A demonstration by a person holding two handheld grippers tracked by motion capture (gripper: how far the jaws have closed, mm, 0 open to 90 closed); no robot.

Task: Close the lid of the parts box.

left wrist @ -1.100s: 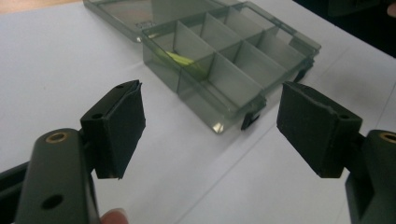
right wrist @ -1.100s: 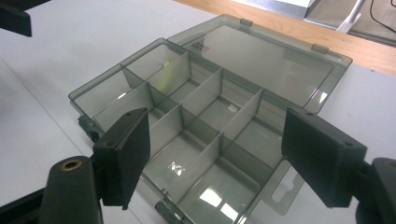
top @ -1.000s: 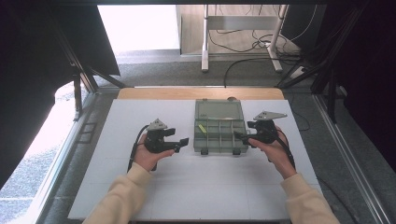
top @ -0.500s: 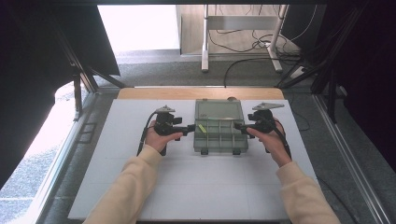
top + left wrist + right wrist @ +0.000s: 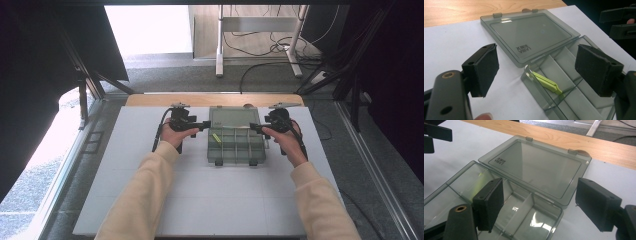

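On open box lid [image 5: 529, 37]: small dark print, unreadable.

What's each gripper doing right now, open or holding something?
Left gripper: open, holding nothing, jaws either side of the box corner.
Right gripper: open, holding nothing, over the box.

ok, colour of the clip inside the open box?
Lime green clip, clearest in the left gripper view.

organizer box [image 5: 564, 75] cut off at bottom edge, both gripper views.
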